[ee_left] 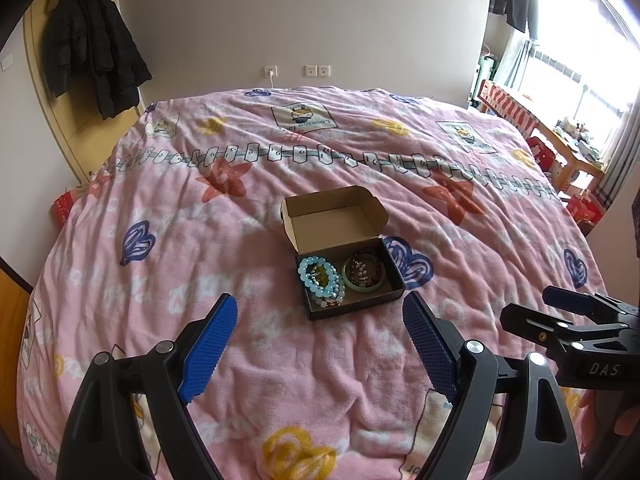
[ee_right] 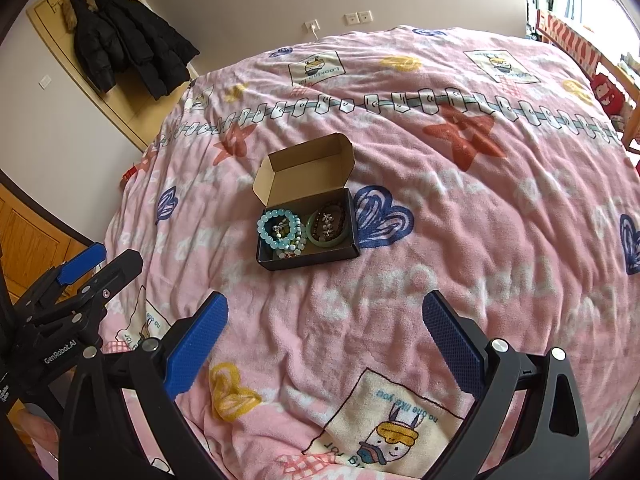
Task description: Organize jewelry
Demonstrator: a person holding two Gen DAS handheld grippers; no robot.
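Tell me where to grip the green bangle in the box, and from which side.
Grip the green bangle at its near rim arc, coming from above: it lies flat in the open box, walls block the sides, and dark beads fill its centre. Left tongs are closest.

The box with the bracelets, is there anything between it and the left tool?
No. In the left wrist view only bare pink blanket lies between the open left tool and the box holding the bracelets.
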